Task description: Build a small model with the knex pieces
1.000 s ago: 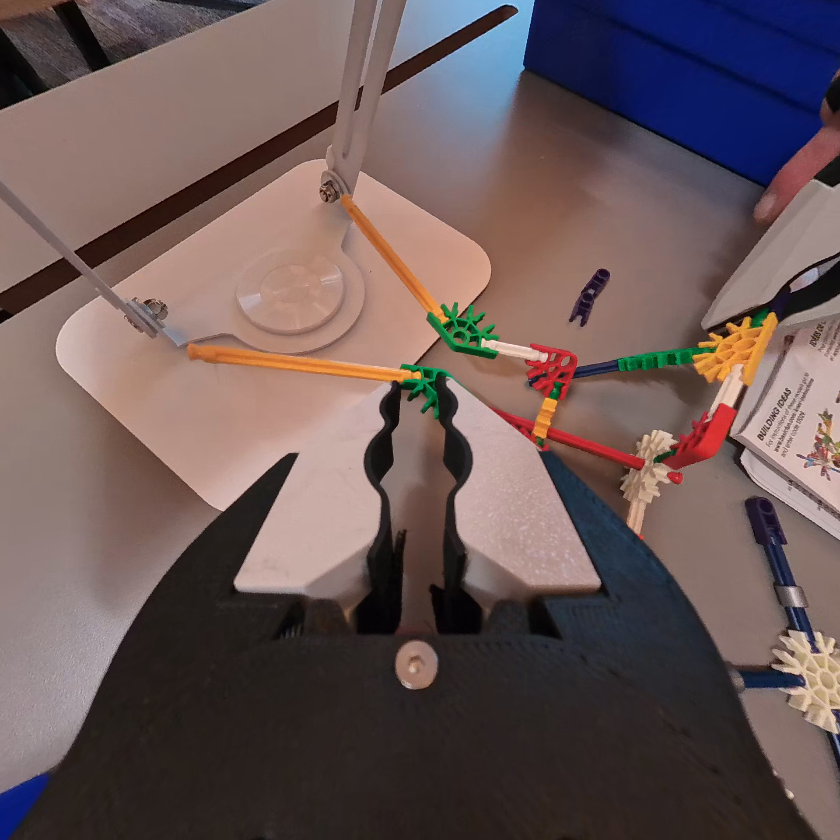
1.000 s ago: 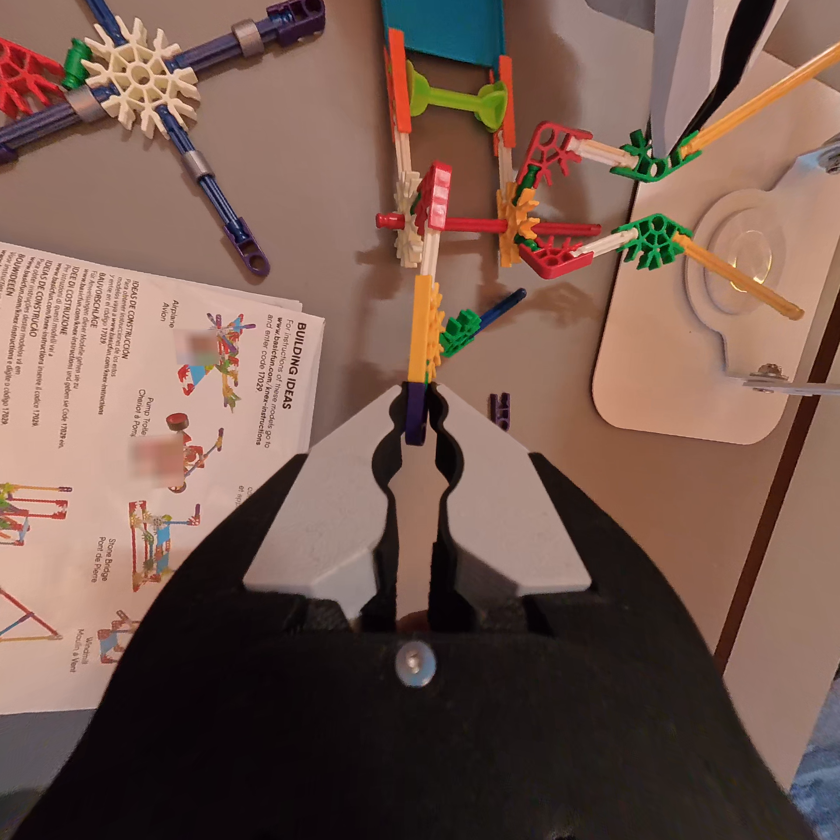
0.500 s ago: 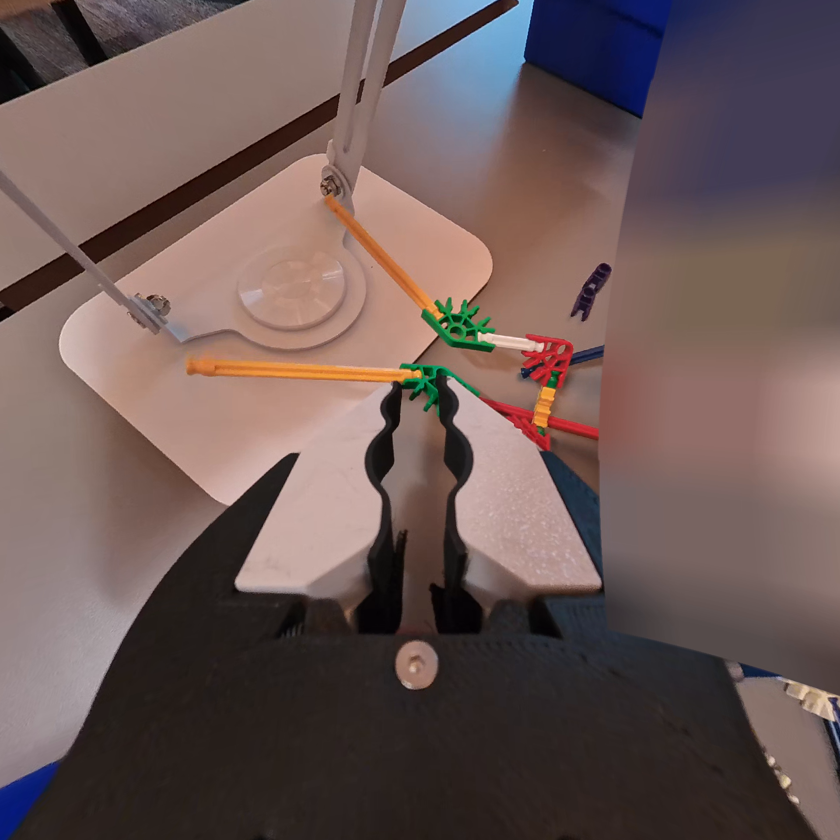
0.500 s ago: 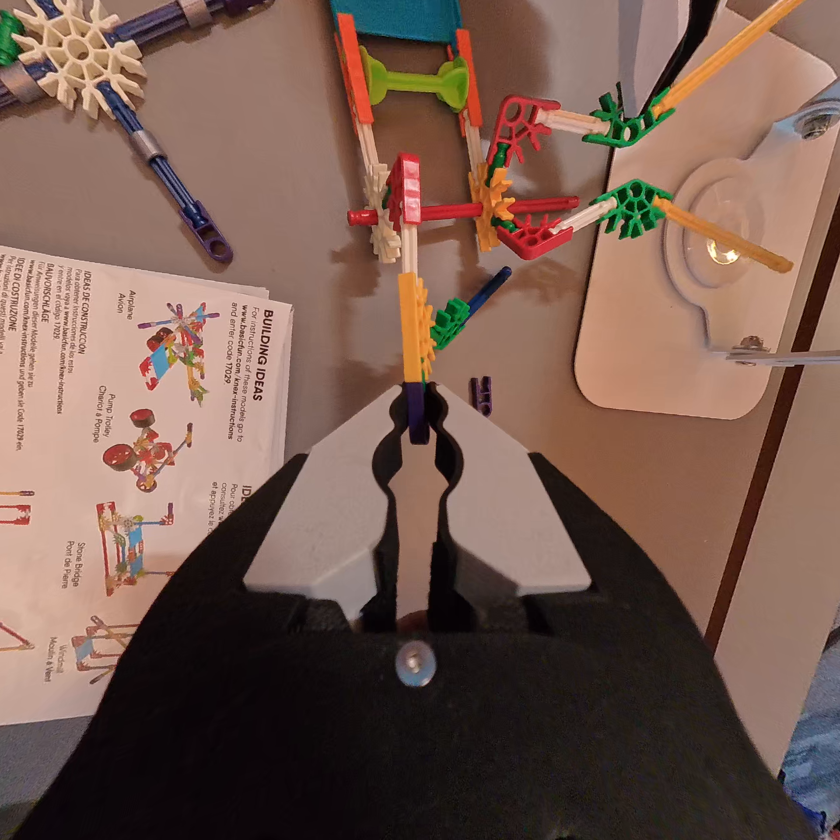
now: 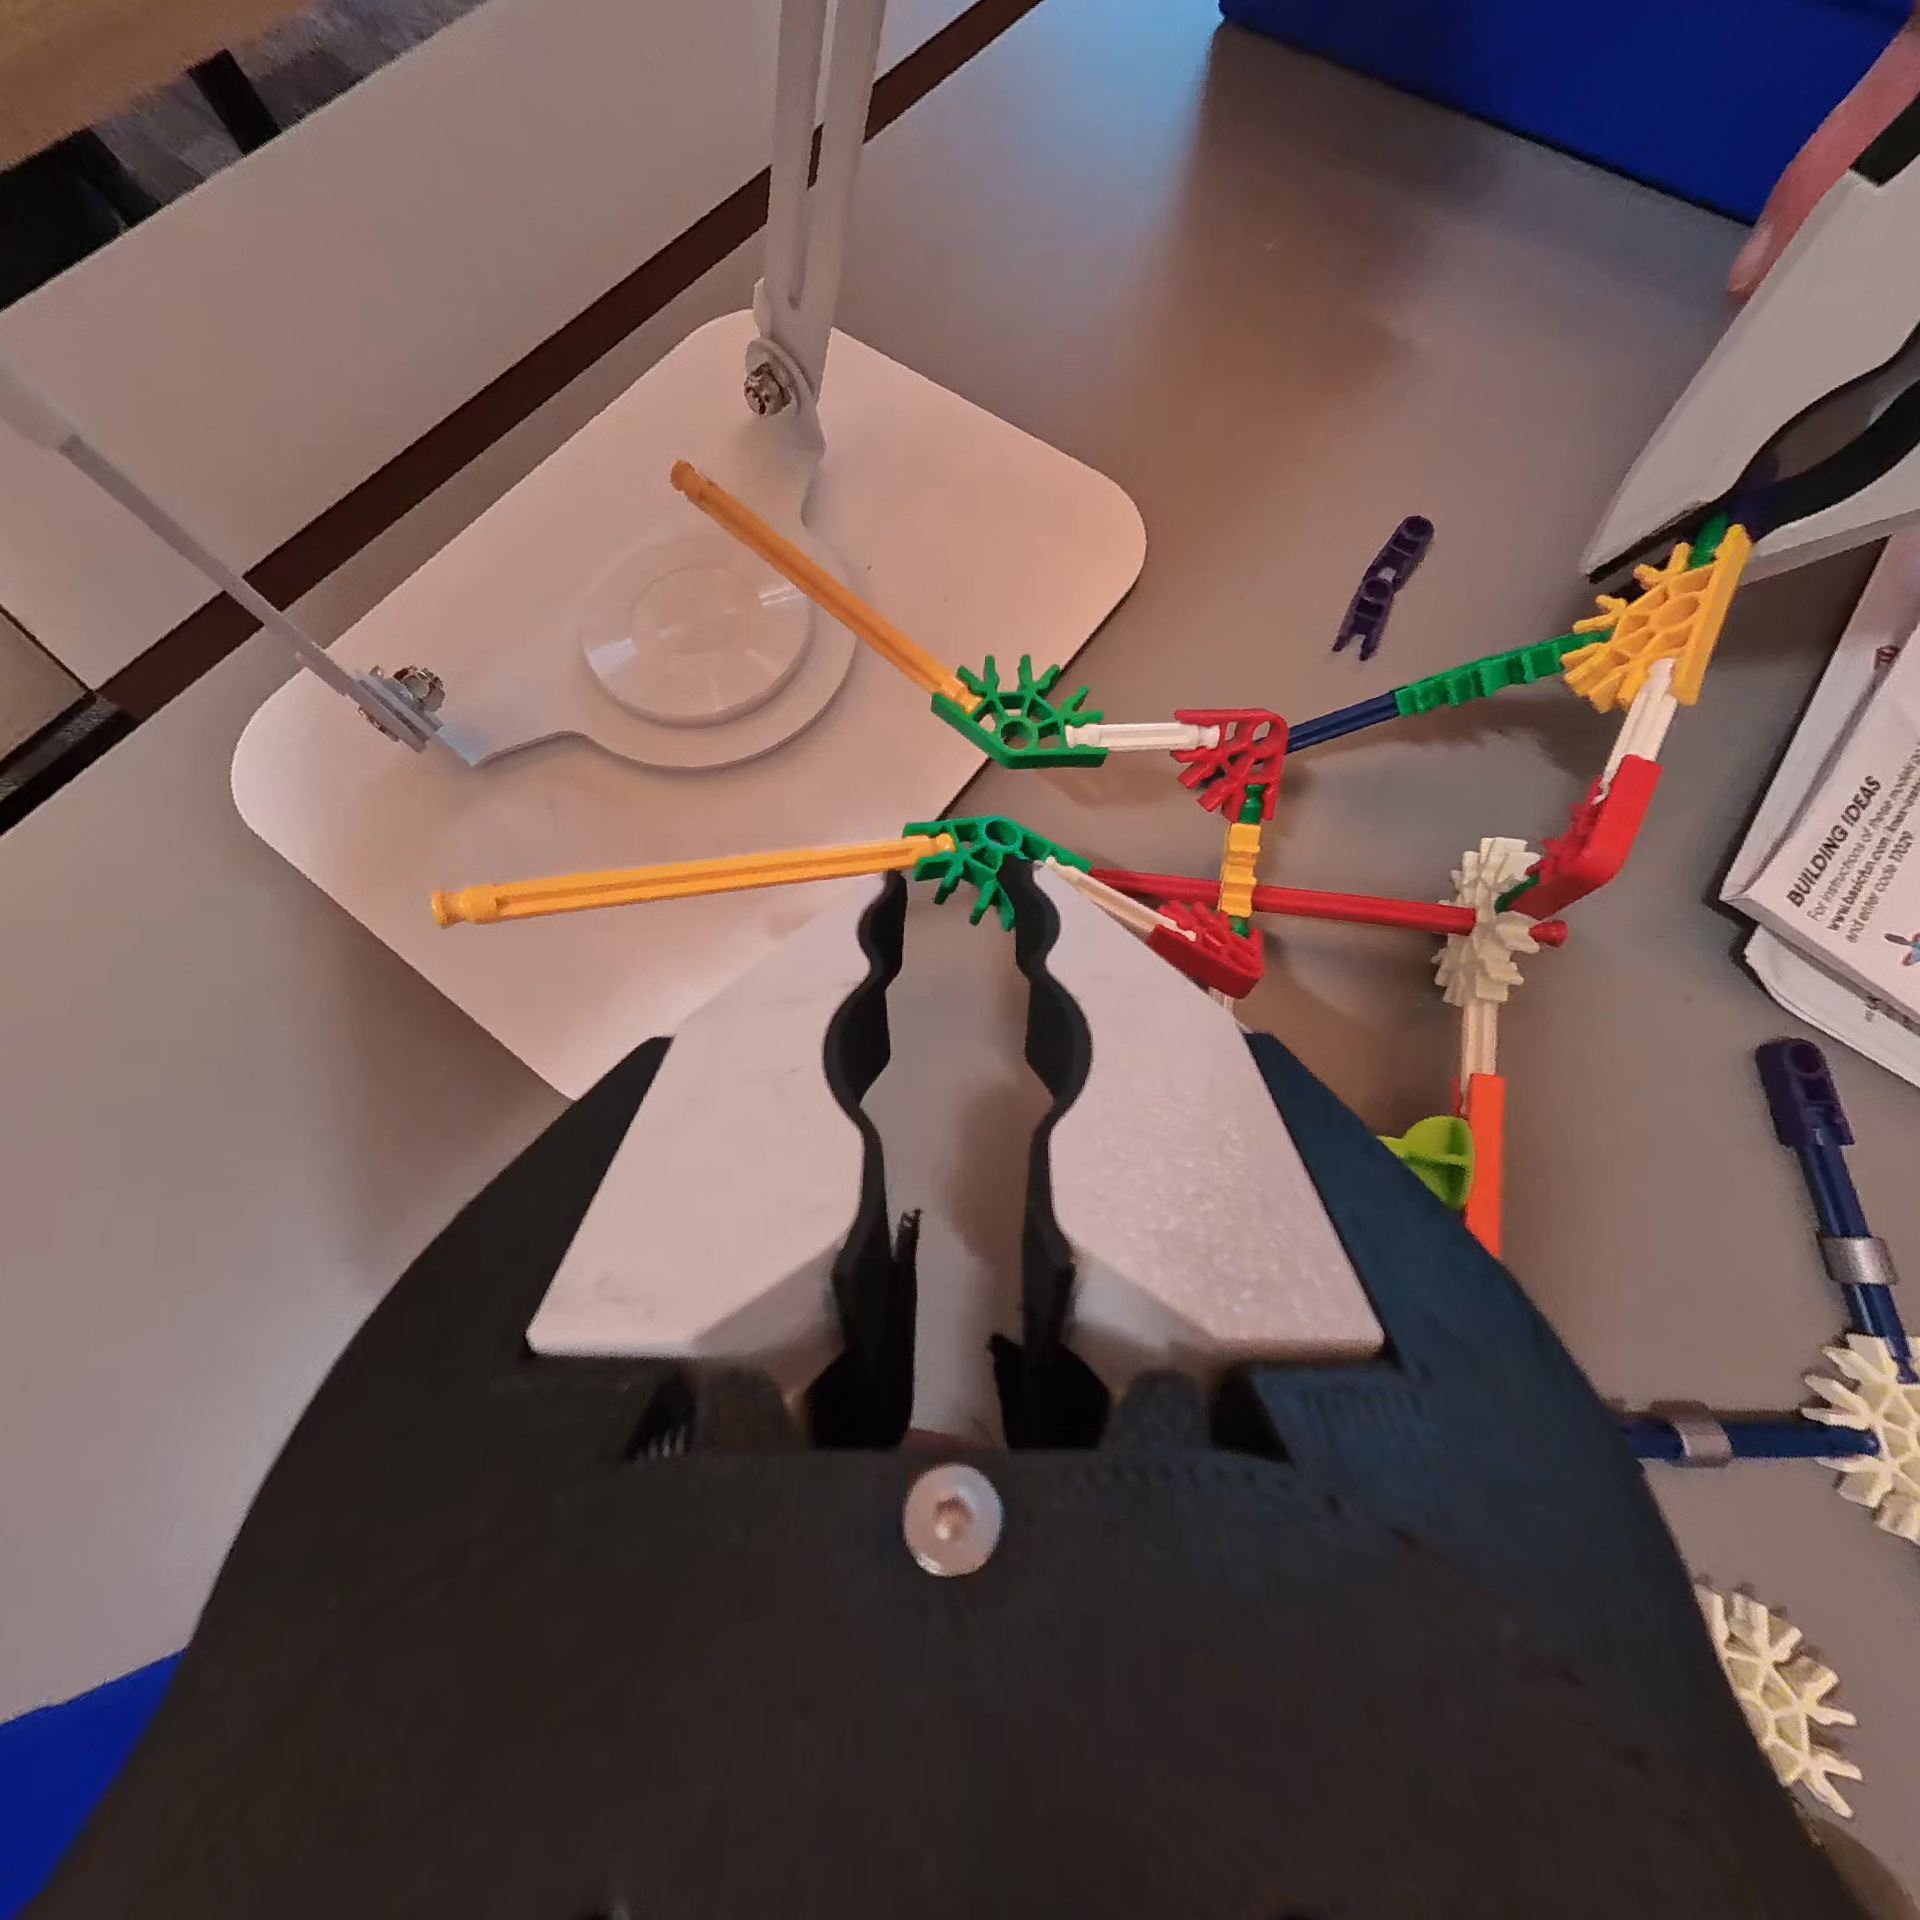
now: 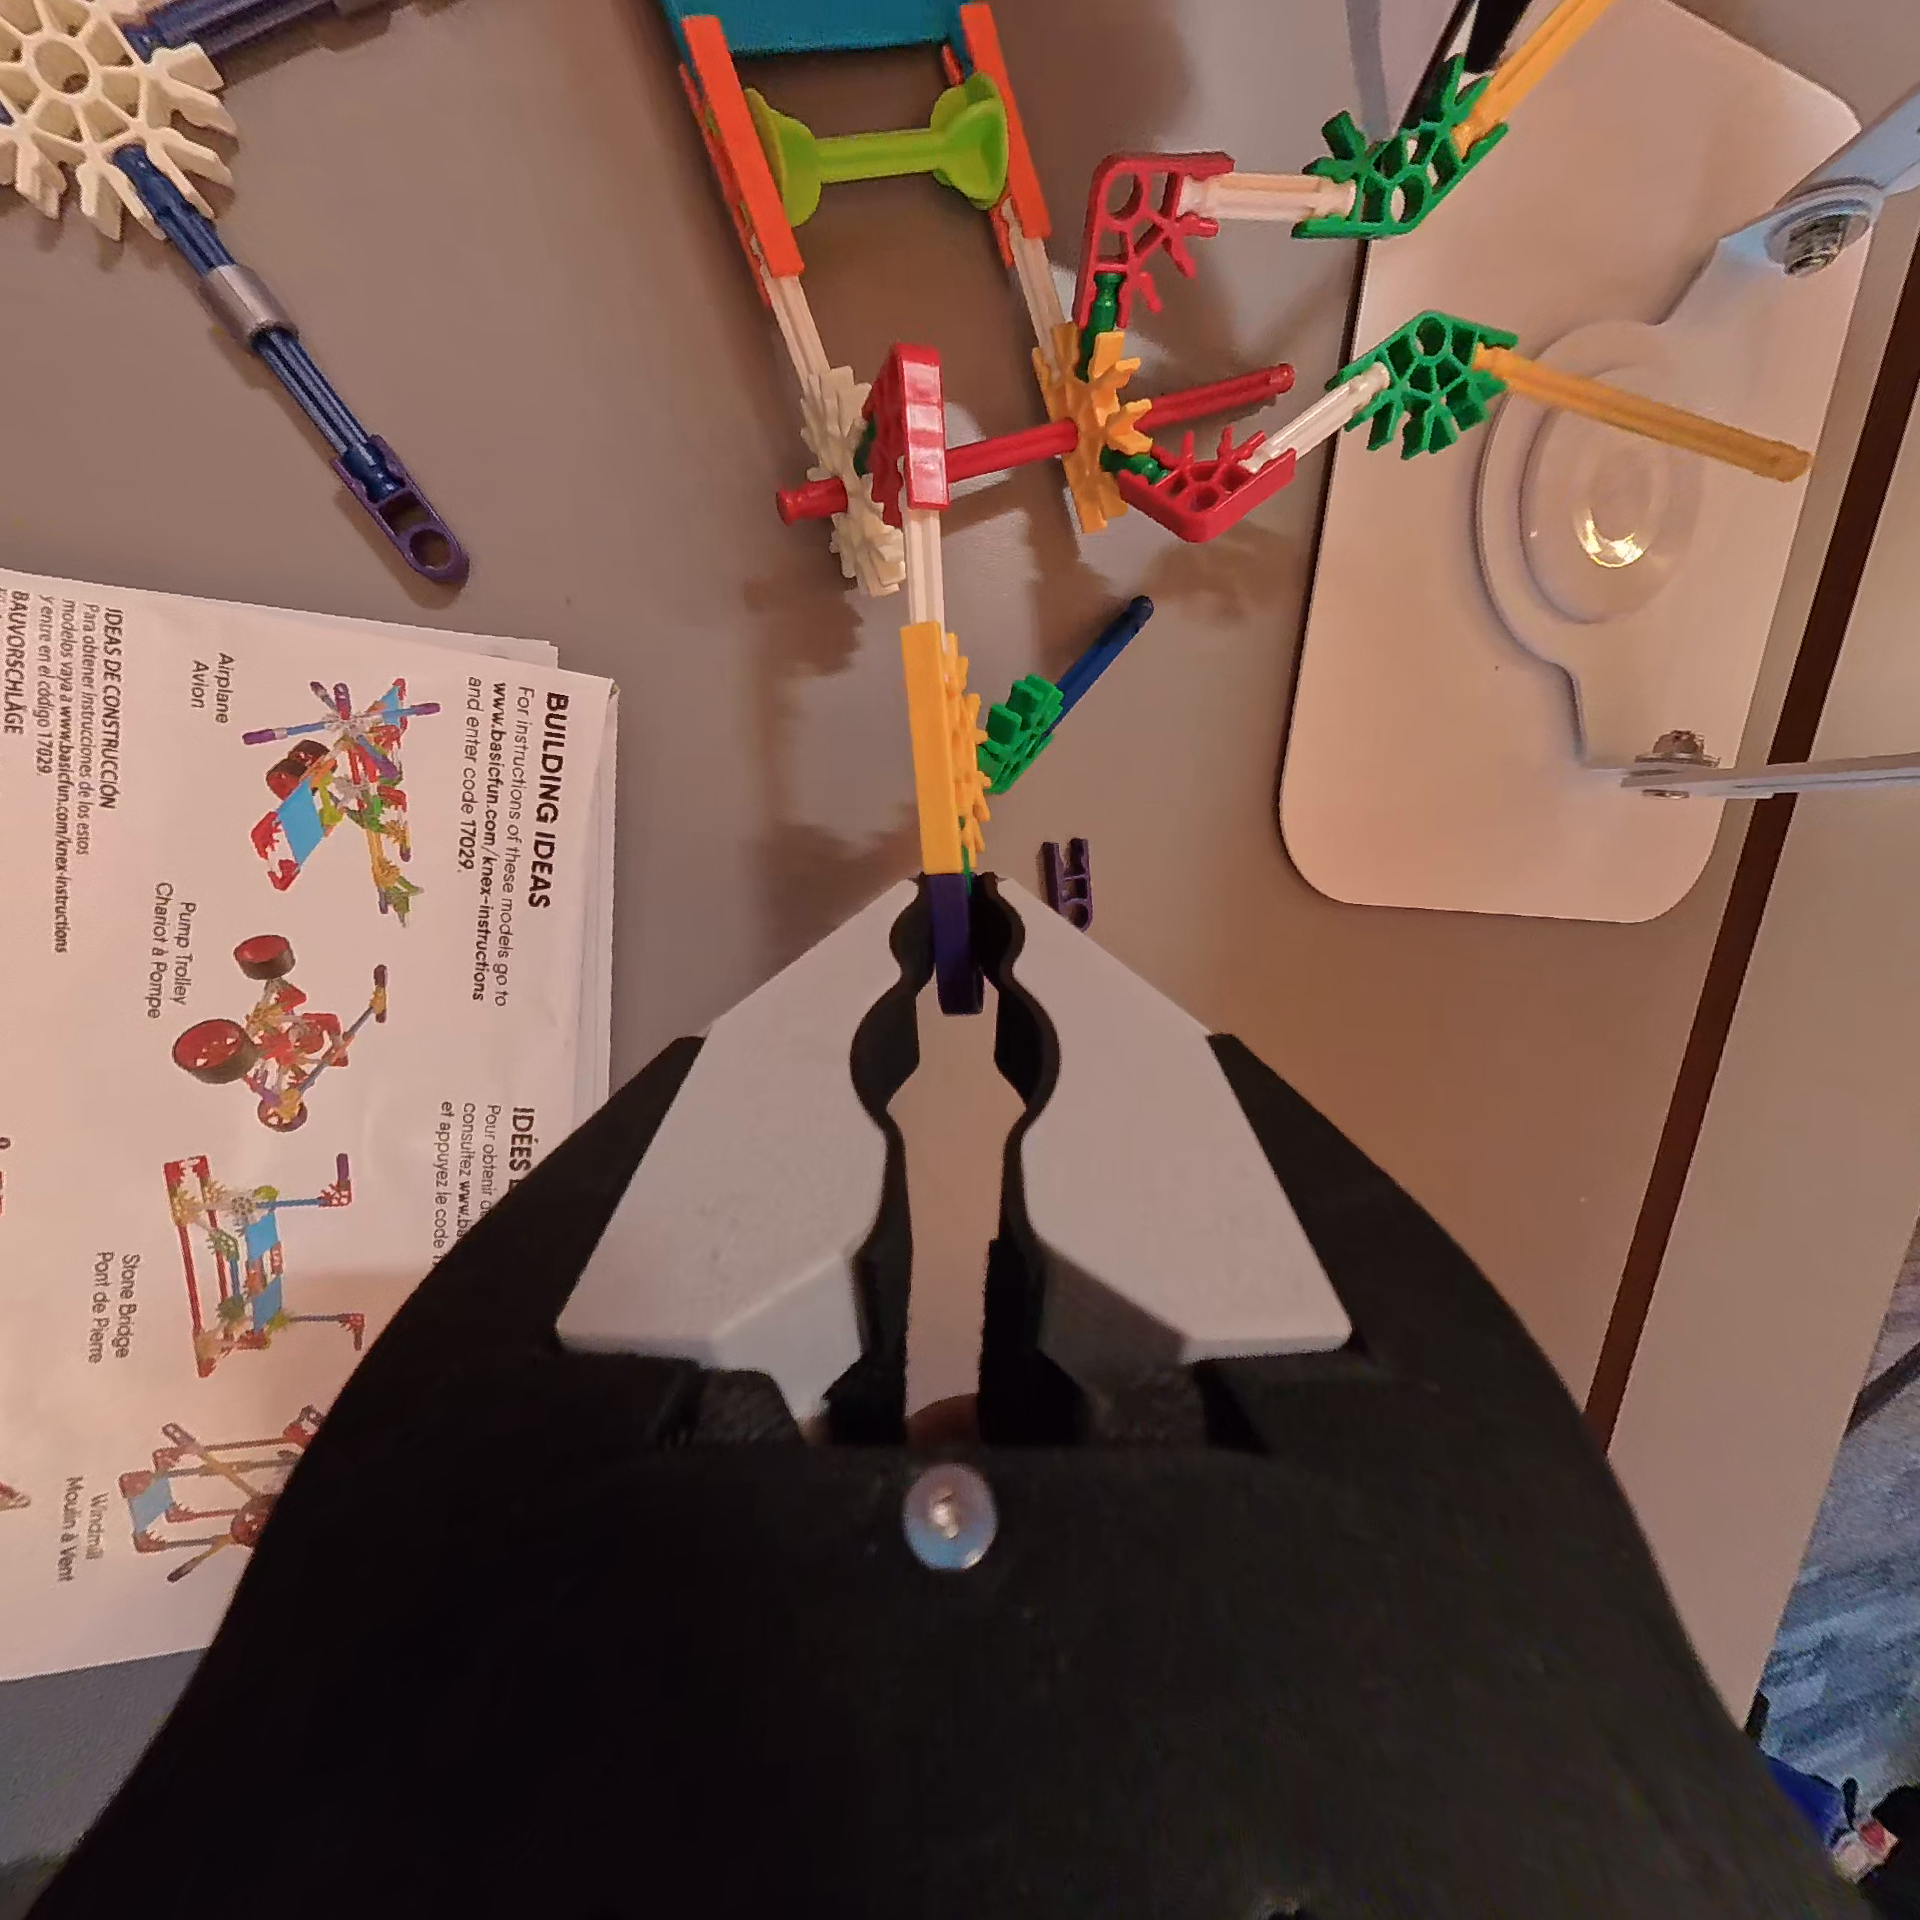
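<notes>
The left tool (image 5: 961,914) has its fingers closed to a narrow gap on the spiky green plastic connector (image 5: 982,857) at one end of a multicoloured rod-and-connector toy model (image 5: 1247,883), from which a long yellow plastic rod (image 5: 675,888) runs out leftward over the white rounded stand base (image 5: 1039,520) sitting near the far edge of the grey bench (image 5: 1299,312). The right tool (image 6: 951,935) is pinched tight on a flat dark purple connector piece (image 6: 956,951) at the model's opposite end, just below the yellow connector (image 6: 940,748). The model's long axis therefore runs between the two tools, each holding one end, with the red axle rod (image 6: 1029,442) and its white snowflake connector (image 6: 857,499) crossing in the middle. A second green connector (image 6: 1429,384) with its own yellow rod lies over the stand base, apart from either tool. A small loose purple clip (image 6: 1070,878) lies on the bench just beside the right tool's tip. A printed instruction booklet (image 6: 312,935) lies toward the right-hand edge, near a blue rod-and-white-snowflake assembly (image 6: 156,156).
</notes>
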A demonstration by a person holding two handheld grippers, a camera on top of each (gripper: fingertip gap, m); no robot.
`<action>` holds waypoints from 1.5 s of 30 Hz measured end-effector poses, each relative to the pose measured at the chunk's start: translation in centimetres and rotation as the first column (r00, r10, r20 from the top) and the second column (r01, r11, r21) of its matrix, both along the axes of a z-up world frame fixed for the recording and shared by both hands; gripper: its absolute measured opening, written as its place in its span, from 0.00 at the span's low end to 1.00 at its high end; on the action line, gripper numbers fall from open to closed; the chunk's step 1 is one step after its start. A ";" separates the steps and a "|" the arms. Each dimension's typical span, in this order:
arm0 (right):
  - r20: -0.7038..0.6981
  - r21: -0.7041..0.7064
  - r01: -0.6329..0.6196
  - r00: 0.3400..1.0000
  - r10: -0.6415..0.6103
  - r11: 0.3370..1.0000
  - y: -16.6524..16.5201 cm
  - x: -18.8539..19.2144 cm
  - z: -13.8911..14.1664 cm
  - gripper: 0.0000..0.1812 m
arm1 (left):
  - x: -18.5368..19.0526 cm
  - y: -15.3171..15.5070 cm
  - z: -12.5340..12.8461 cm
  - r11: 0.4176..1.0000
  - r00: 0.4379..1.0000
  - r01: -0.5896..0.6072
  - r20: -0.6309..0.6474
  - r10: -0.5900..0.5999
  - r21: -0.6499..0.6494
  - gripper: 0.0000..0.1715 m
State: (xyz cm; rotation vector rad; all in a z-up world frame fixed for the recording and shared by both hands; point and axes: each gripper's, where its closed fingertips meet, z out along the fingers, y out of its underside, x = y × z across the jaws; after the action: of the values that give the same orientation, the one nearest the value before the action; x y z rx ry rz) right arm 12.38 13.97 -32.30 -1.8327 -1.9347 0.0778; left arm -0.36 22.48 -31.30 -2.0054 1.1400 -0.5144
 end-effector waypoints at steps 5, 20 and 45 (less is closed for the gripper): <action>-0.001 0.012 0.016 1.000 -0.016 1.000 0.5 0.2 0.0 0.03 | 0.0 -0.1 0.0 1.000 1.000 0.004 0.002 -0.004 -0.005 0.10; 0.005 0.080 0.100 0.995 -0.101 0.992 3.0 1.1 -0.4 0.05 | 0.1 -0.3 -0.2 1.000 1.000 0.012 -0.014 -0.012 0.005 0.10; -0.017 0.153 0.137 0.991 -0.136 0.979 4.5 1.0 0.2 0.07 | -0.1 -0.1 -0.1 0.999 0.999 0.010 -0.039 -0.009 0.031 0.10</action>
State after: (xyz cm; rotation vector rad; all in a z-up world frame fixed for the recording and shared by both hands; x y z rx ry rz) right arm 13.38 18.46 -32.10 -1.8531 -1.7531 -0.1076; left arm -0.49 22.34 -31.42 -1.9924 1.1750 -0.4614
